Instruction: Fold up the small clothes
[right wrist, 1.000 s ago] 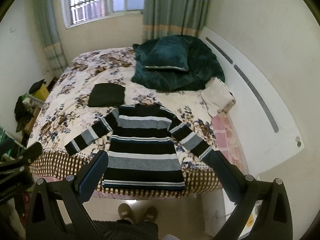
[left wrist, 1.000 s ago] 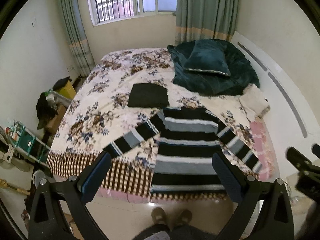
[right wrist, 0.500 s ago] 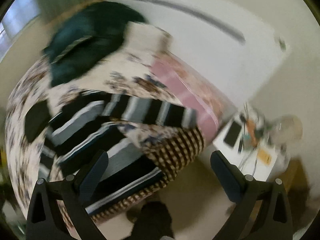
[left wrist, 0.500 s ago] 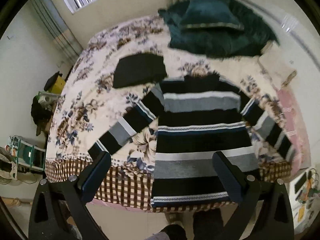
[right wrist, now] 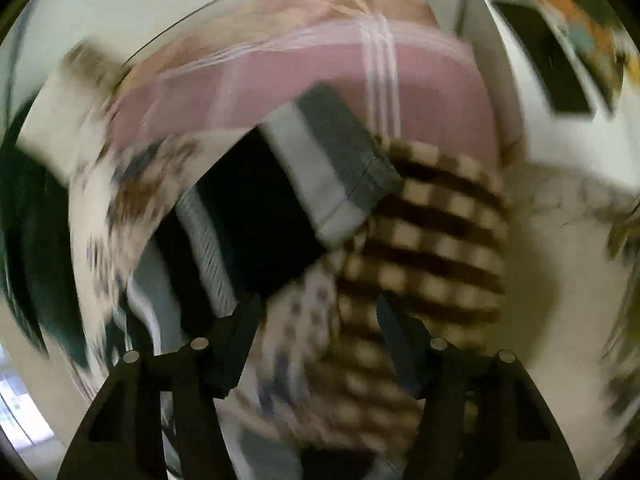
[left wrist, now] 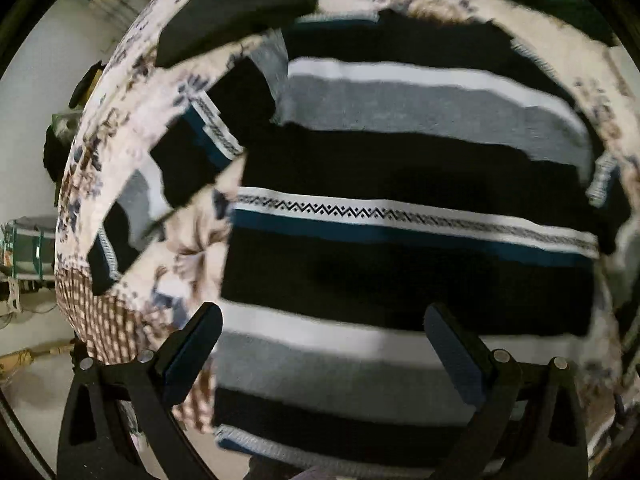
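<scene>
Lying flat, striped sweater point(left wrist: 400, 168): hem nearest camera, collar far, sleeves splayed.

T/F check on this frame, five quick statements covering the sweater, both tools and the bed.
1. The striped sweater lies spread flat on the bed. True.
2. The left tool is clamped on the sweater's hem. False: its jaws stand wide apart above the sweater, gripping nothing.
3. The right tool looks at a sleeve cuff near the bed's checked edge. True.
4. The right tool holds the cuff. False: its jaws have just been closing, but nothing is between them; the cuff lies ahead of the fingertips.
5. A folded dark garment sits on top of the sweater. False: it lies on the floral bedspread beyond the sweater's shoulder, apart from it.
</scene>
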The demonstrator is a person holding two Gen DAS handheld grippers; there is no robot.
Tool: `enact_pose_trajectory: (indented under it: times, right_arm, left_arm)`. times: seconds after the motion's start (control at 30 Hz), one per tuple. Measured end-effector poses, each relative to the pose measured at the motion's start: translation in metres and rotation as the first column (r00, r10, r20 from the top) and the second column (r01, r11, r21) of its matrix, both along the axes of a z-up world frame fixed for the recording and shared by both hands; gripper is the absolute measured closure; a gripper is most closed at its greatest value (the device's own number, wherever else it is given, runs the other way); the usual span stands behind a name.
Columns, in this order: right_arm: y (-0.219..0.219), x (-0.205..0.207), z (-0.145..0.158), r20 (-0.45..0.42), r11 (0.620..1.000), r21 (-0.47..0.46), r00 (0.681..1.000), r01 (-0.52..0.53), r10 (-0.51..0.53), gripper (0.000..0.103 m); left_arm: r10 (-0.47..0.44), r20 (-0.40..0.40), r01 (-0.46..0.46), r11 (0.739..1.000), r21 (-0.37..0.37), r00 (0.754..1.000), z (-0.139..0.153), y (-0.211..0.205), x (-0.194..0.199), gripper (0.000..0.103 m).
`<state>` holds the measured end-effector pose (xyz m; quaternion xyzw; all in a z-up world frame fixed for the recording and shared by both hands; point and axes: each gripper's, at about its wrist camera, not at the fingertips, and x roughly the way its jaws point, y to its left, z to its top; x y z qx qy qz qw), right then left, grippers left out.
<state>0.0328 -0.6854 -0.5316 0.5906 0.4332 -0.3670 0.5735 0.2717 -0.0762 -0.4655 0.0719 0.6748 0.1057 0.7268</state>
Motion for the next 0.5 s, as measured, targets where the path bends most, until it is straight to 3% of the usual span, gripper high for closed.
enact_pose_trajectory:
  times: [0.1, 0.2, 0.23, 0.37, 0.43, 0.5]
  right_arm:
    - [-0.012, -0.004, -0.042, 0.046, 0.985, 0.006, 0.983, 0.175, -0.175, 0.041]
    - [-0.018, -0.003, -0.049, 0.069, 0.965, -0.068, 0.966, 0.253, -0.248, 0.073]
    - [-0.019, 0.000, -0.045, 0.064, 0.961, -0.114, 0.967, 0.252, -0.246, 0.094]
    - [-0.012, 0.031, -0.011, 0.049, 0.955, -0.259, 0.990, 0.142, -0.134, 0.096]
    - [0.000, 0.058, 0.024, 0.041, 0.935, -0.352, 0.999, 0.037, -0.024, 0.096]
    - [0.023, 0.094, 0.071, 0.036, 0.890, -0.447, 0.992, -0.093, 0.122, 0.096]
  left_arm:
    - [0.034, -0.015, -0.034, 0.999, -0.007, 0.999, -0.030, 0.001, 0.015, 0.000]
    - [0.054, -0.009, -0.054, 0.998, -0.026, 0.998, -0.051, 0.000, 0.030, 0.000]
    - [0.058, 0.000, -0.058, 0.998, -0.031, 0.998, -0.055, 0.002, 0.033, 0.000]
    - [0.048, 0.055, -0.046, 0.998, -0.035, 0.997, -0.057, 0.015, 0.037, 0.000]
    - [0.037, 0.085, -0.034, 0.999, -0.030, 0.996, -0.054, 0.027, 0.037, 0.000]
    - [0.029, 0.122, -0.027, 0.999, -0.020, 0.992, -0.048, 0.041, 0.034, 0.000]
